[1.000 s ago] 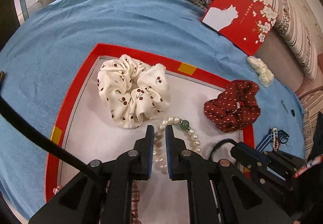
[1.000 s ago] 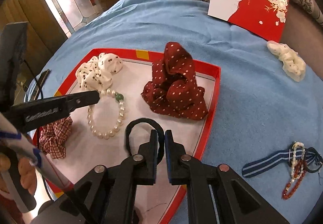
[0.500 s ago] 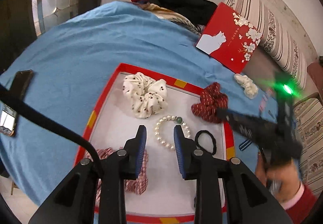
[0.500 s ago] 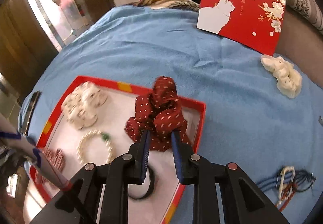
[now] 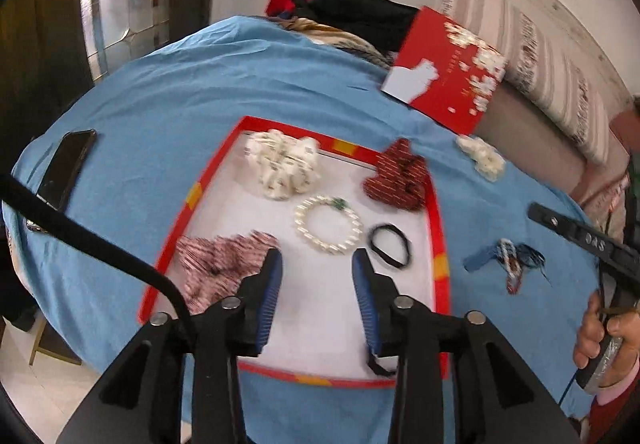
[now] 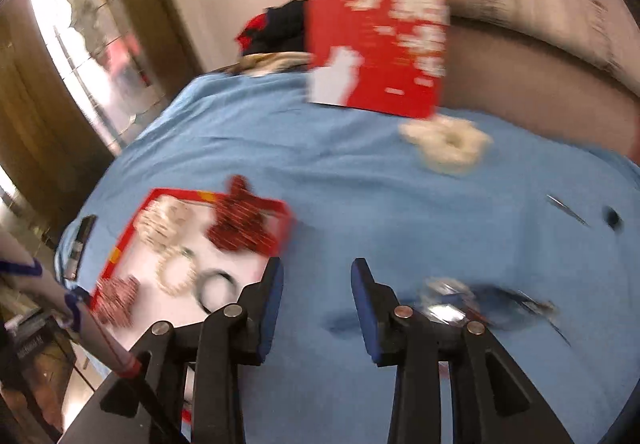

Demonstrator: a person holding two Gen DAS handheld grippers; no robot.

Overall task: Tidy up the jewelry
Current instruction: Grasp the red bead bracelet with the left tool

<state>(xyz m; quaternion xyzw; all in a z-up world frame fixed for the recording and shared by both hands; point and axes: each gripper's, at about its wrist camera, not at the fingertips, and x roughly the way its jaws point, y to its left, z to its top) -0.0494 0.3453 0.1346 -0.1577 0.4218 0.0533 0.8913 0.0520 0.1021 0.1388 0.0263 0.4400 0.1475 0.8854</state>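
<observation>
On the blue-clothed counter (image 5: 168, 96) a red-rimmed tray (image 5: 436, 228) with a white floor holds five pieces. A cream printed scrunchie (image 5: 282, 166) sits at its far left corner, a dark red dotted scrunchie (image 5: 396, 176) at the far right corner. A pearl bracelet (image 5: 328, 224) with one green bead lies mid-tray, a black hair tie (image 5: 390, 250) just beside it toward the right rim, and a red plaid scrunchie (image 5: 218, 264) lies along the left rim. The left hand-held gripper (image 5: 316, 276) hangs over the tray's near half, jaws spread, nothing between them. The right hand-held gripper (image 6: 316, 280) is likewise released above bare cloth. Outside the tray lie a cream scrunchie (image 6: 448, 142) and a blurred tangle of blue ribbon and beads (image 5: 506, 260).
</observation>
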